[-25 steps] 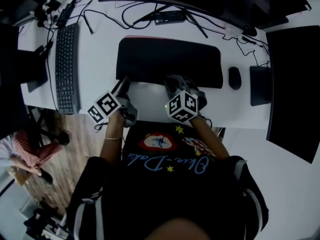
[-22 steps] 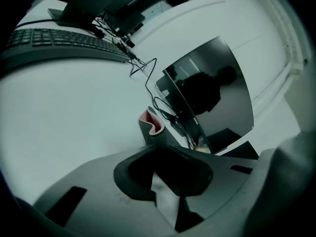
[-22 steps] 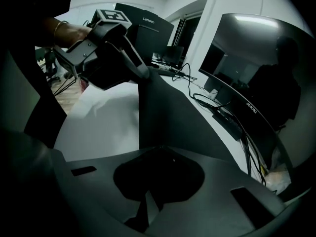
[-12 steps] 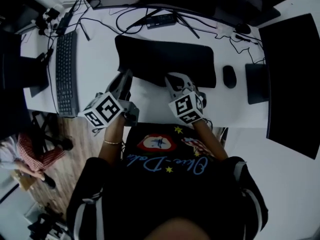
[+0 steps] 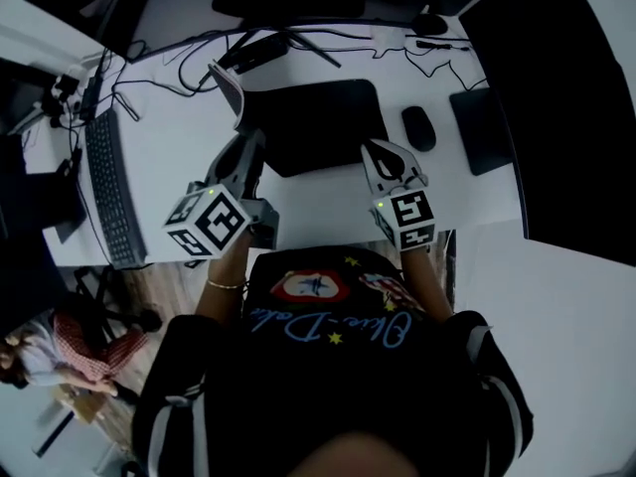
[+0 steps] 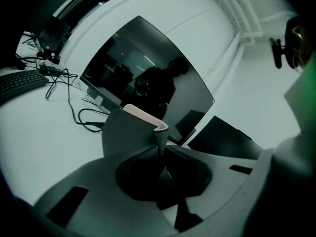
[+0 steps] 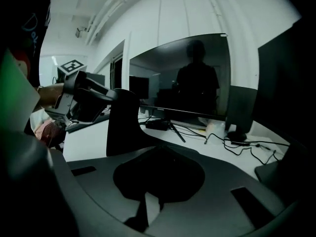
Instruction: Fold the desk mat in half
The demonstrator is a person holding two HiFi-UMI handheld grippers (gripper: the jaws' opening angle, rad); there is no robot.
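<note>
- Change: both grippers have come up off the tabletop [image 5: 179, 137] and pushed fwd. The mat [image 5: 318, 117] lay fully flat a sec ago; its near edge is now in the air.
- L gripper [image 5: 252, 145]: fingers have just been closing and now pinch the mat's near-left corner. In the left gripper view the stitched edge sticks up between the tips, w/ the pink underside [image 6: 143, 115] showing above.
- R gripper [image 5: 388, 155]: fingers pressed together, apparently on the mat's near-right edge. In the right gripper view the black sheet runs into the tips and rises to the left, toward your other hand.
- Where the mat is: the far part is flat on the tabletop, between the keyboard [image 5: 104, 192] and the mouse [image 5: 418, 127]. The near part is lifted, and the left side curls higher, pale underside up.
- Meaning for the task: grasp looks done on both corners and the fold has begun, but it's early. The near edge is nowhere near the far edge yet.
- Next, prob.: carry the near edge over to the far edge and lay it down square.
- Watch: the L side leads the R, so the fold could go skew; level your hands. The cables [image 5: 199, 43] behind the far edge and the mouse just beside the right edge could snag.
</note>
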